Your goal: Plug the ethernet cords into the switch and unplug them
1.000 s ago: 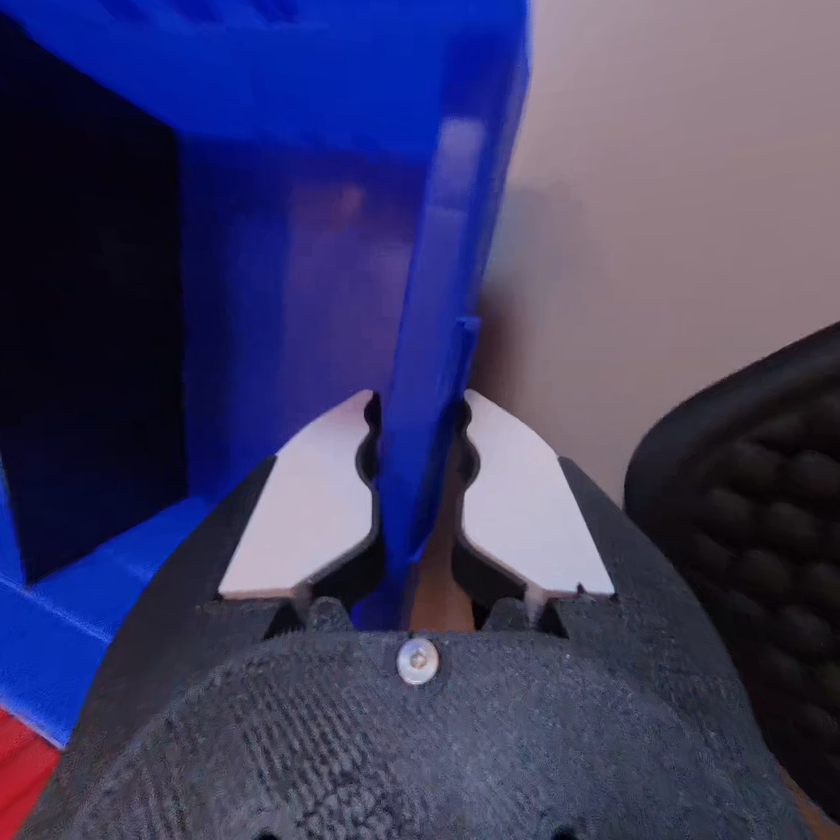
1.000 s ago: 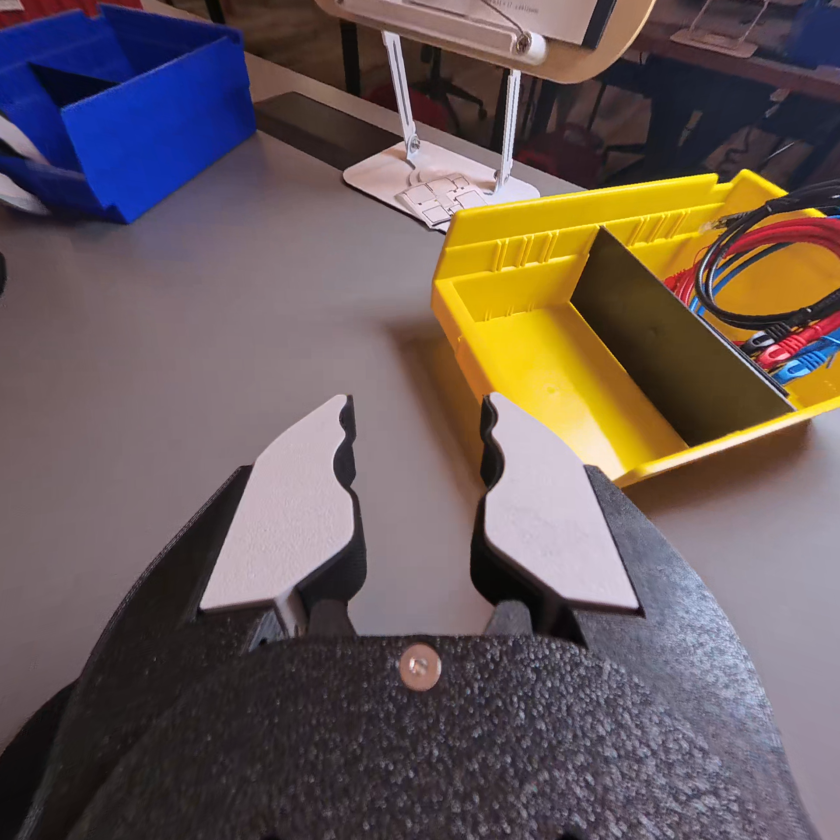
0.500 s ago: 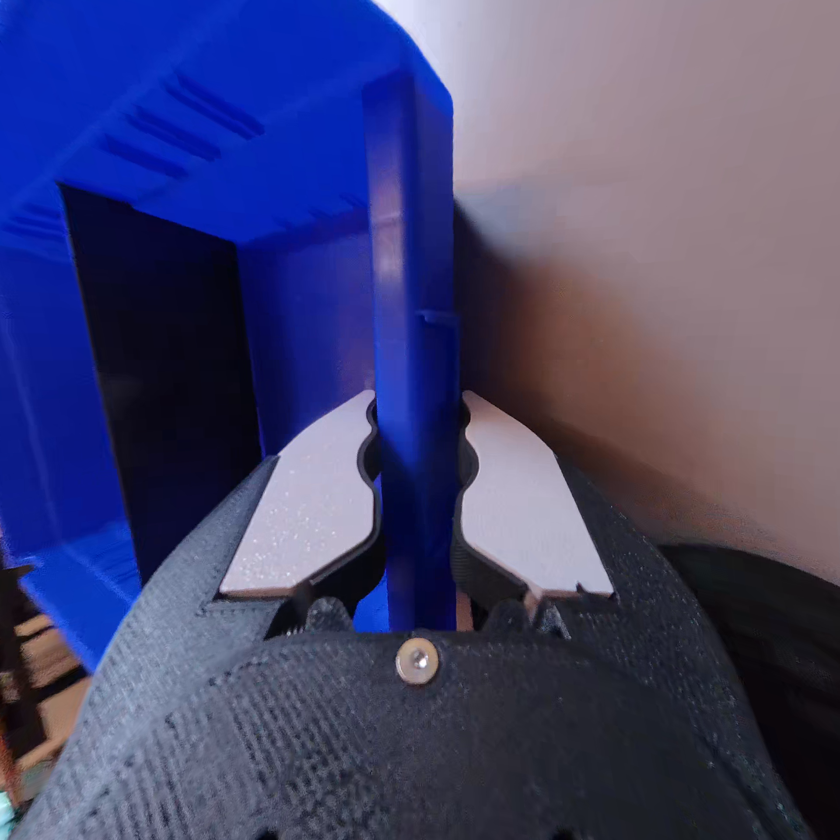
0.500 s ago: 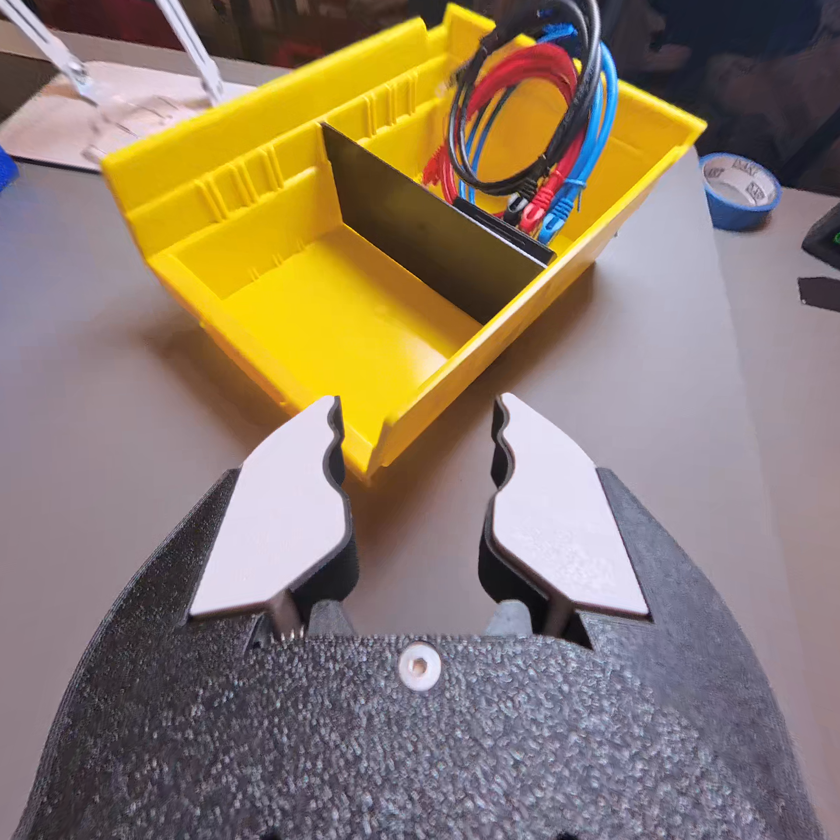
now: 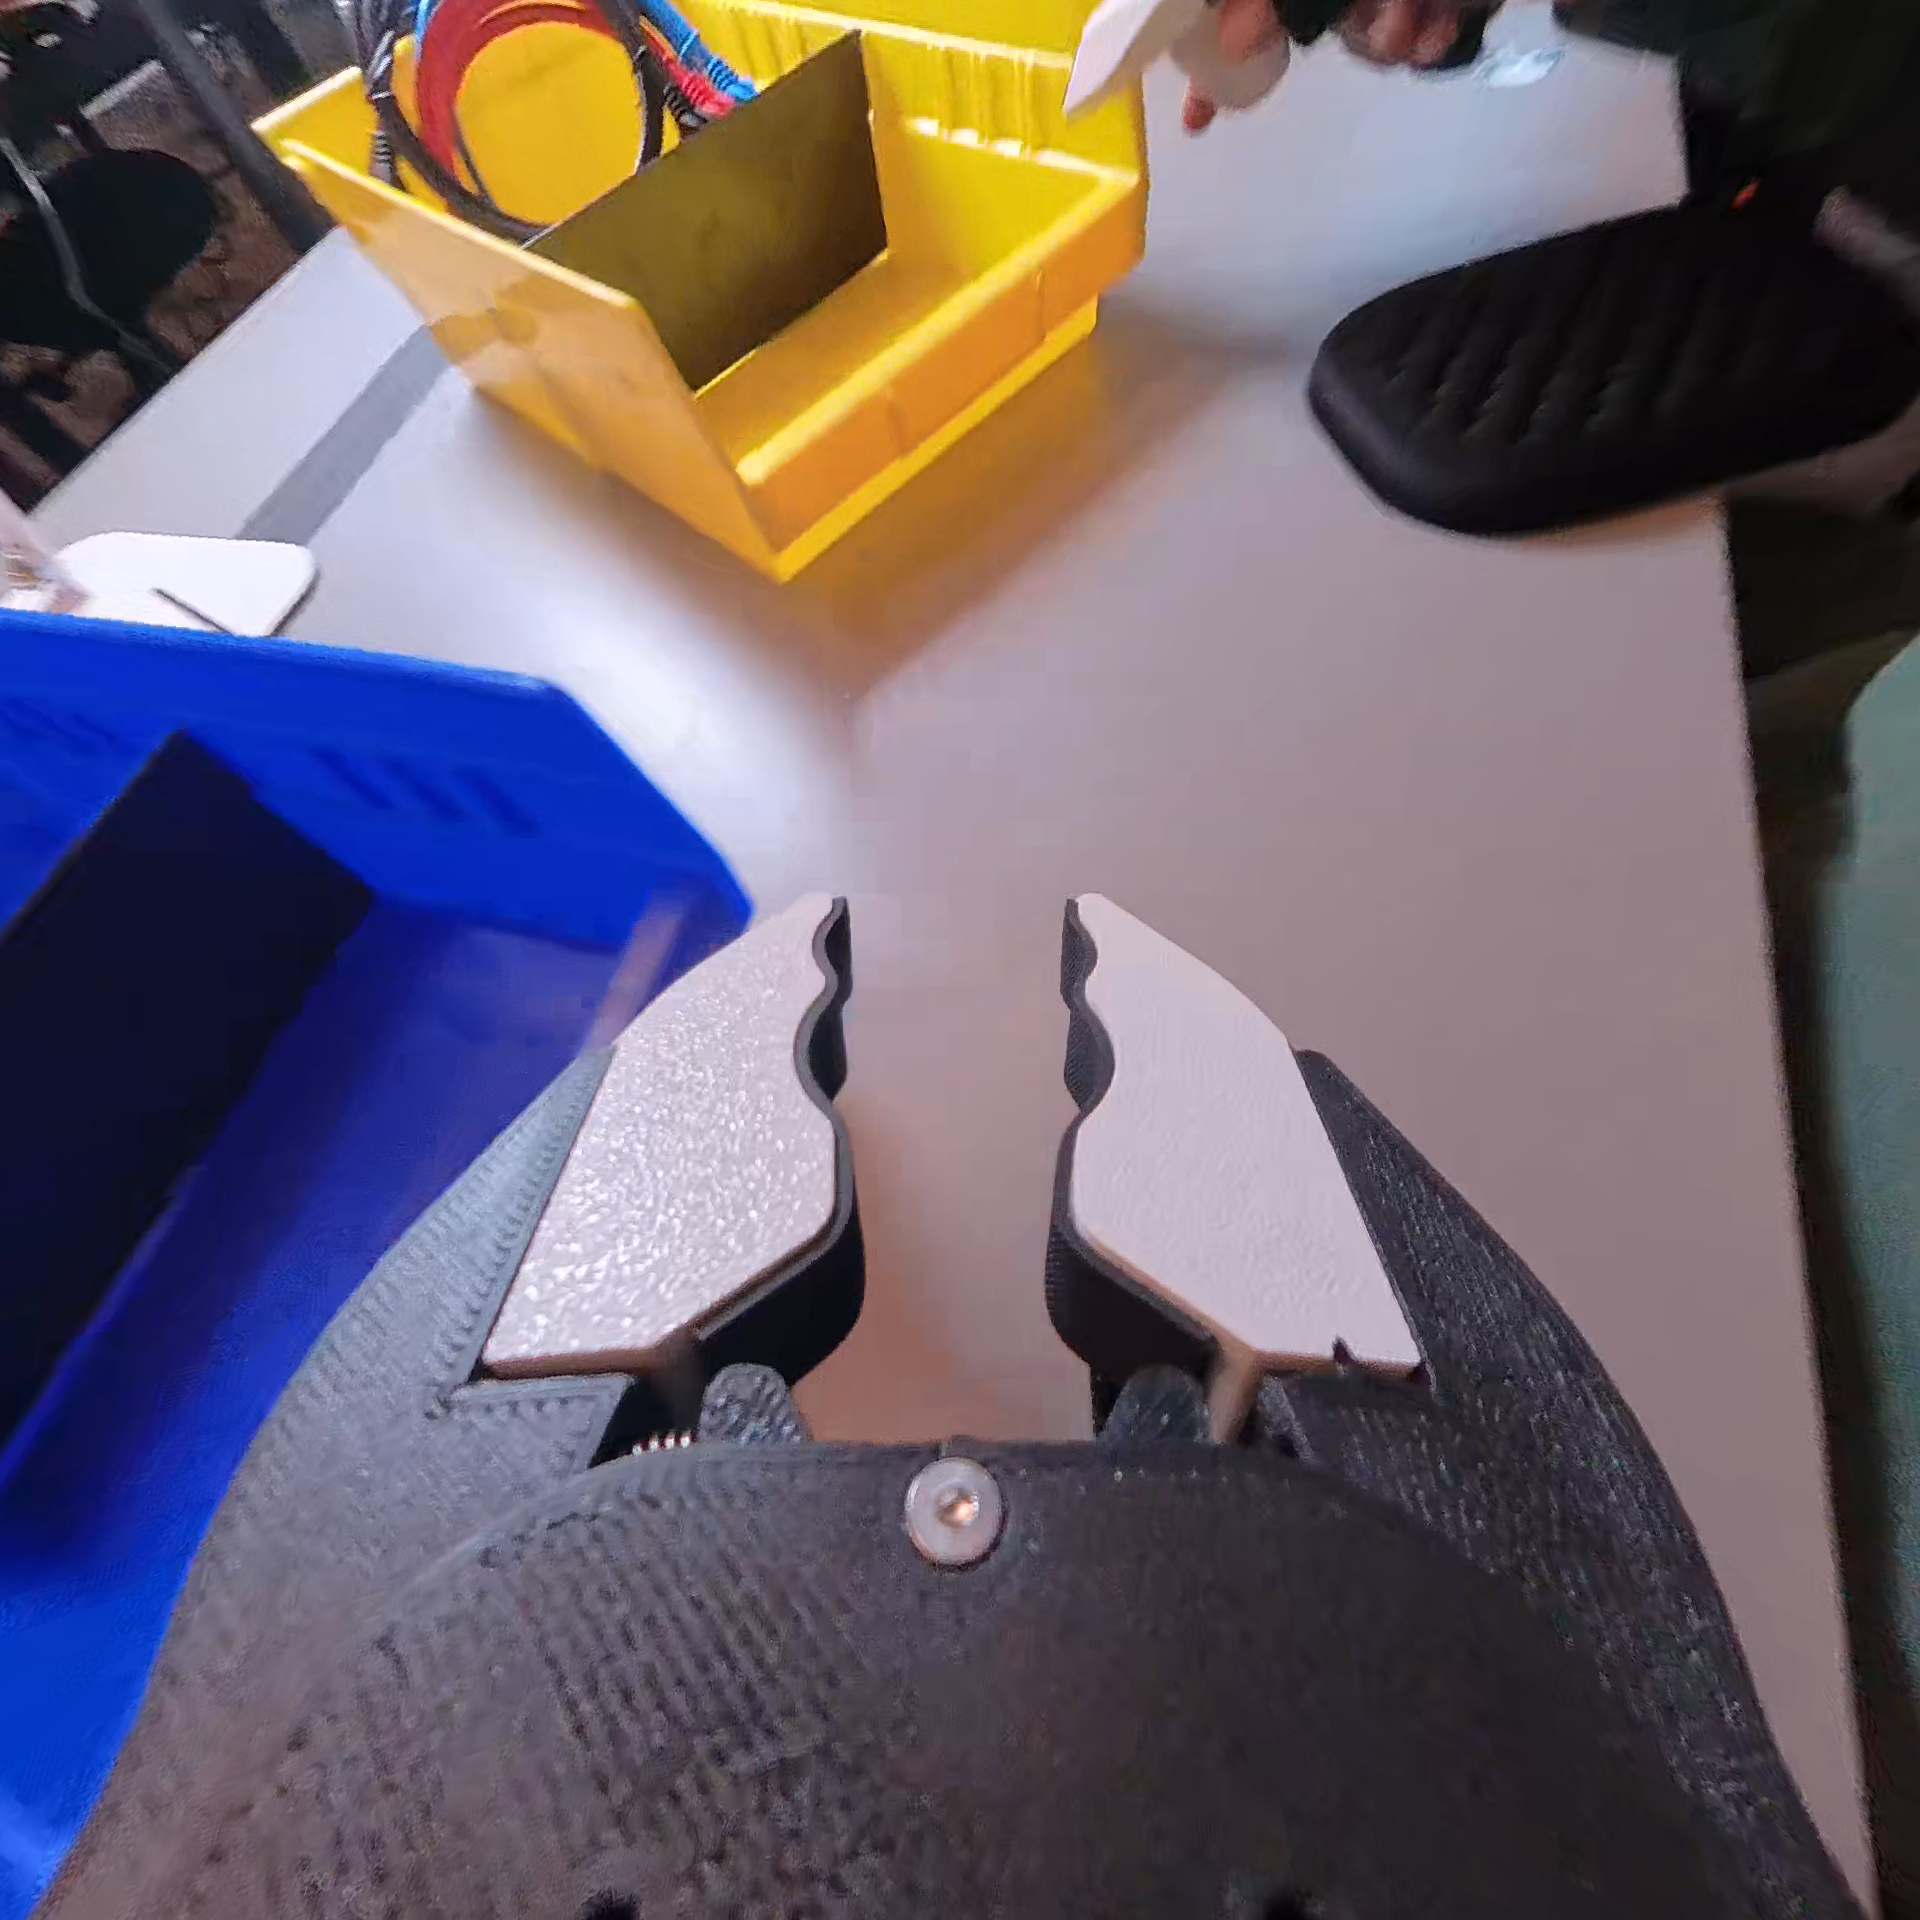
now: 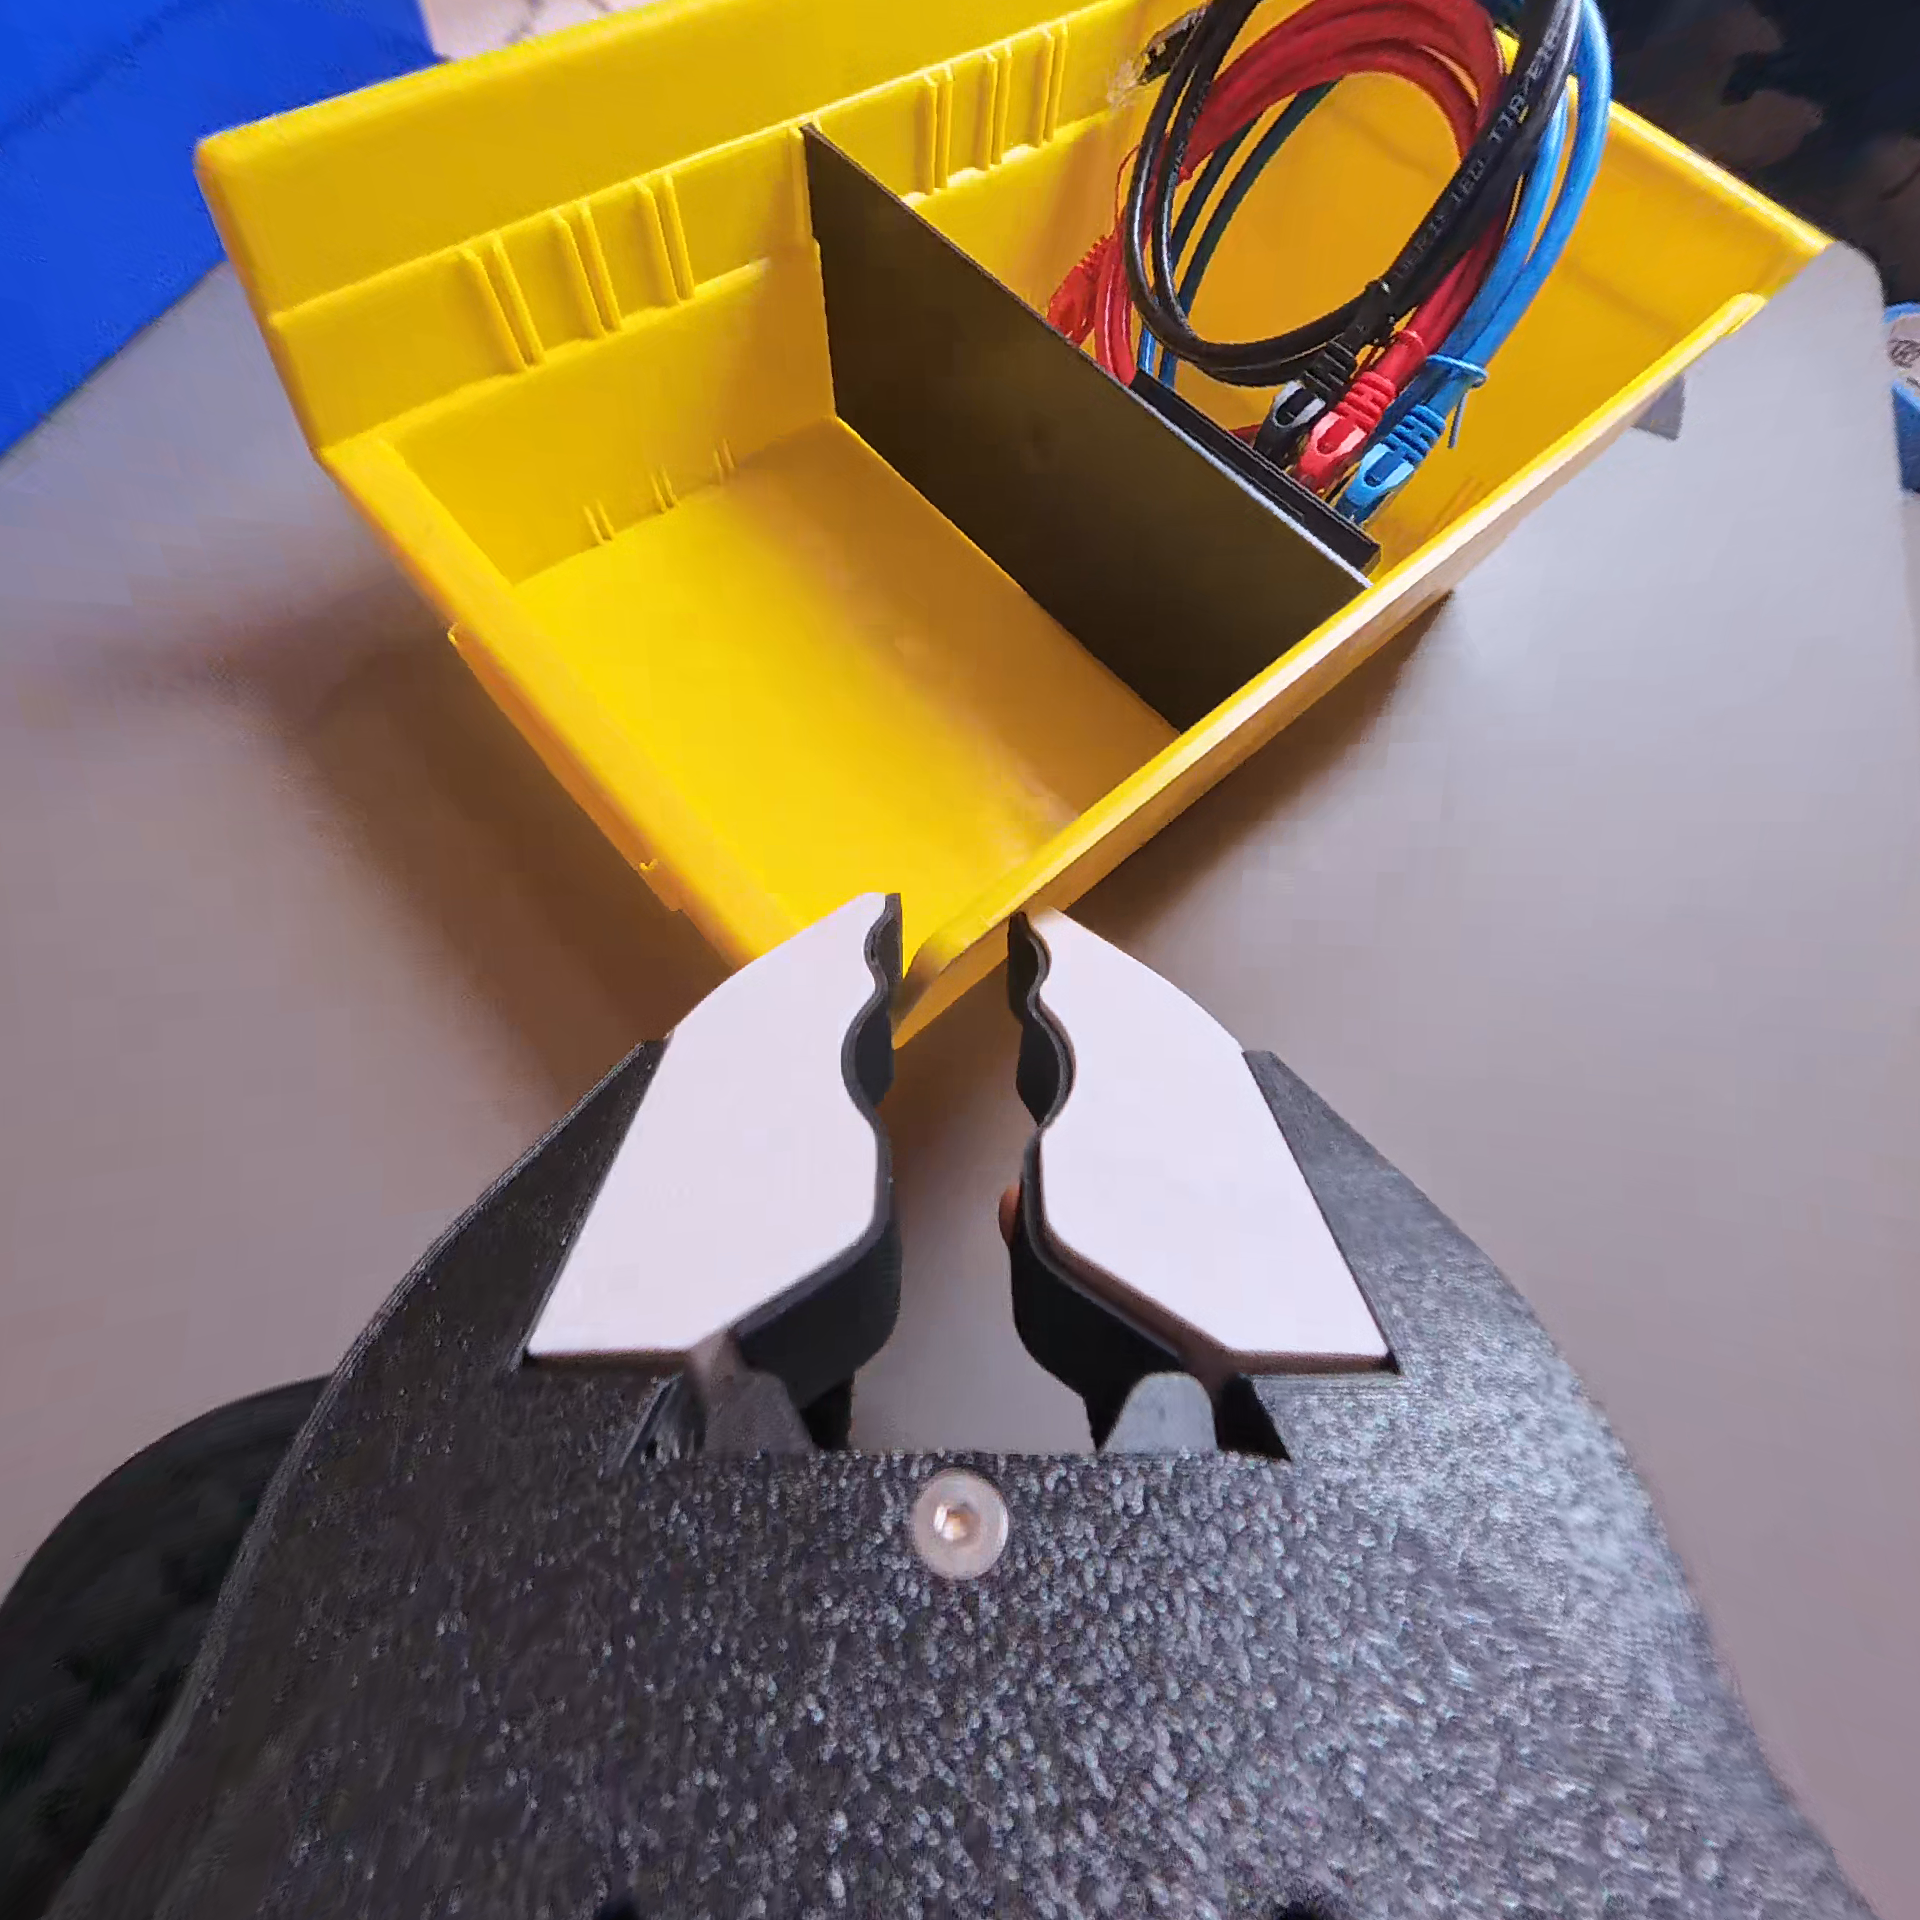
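Note:
Red, blue and black ethernet cords (image 6: 1299,73) lie coiled in the far compartment of a yellow bin (image 6: 520,156), behind a dark divider (image 6: 1039,447). Their plugs sit at a flat black switch (image 6: 1262,473) in that compartment. My right gripper (image 6: 954,935) has its jaws nearly together on the bin's near front rim. My left gripper (image 5: 951,935) is open and empty above the grey table (image 5: 1351,831), beside a blue bin (image 5: 416,790). The left wrist view also shows the yellow bin (image 5: 582,343), the cords (image 5: 499,62) and the right gripper's black body (image 5: 1621,353).
The blue bin has a dark divider inside and stands at the left. A white stand base (image 5: 187,577) lies behind it. A roll of blue tape (image 6: 1907,374) is at the right edge. The table's right edge (image 5: 1745,935) is close. A hand (image 5: 1247,52) shows at the top. My hands' fingertips stand some 35 centimeters from each other.
My left gripper let go of the blue bin's wall, opened and drew back. My right gripper moved up to the yellow bin's front corner and closed on its rim.

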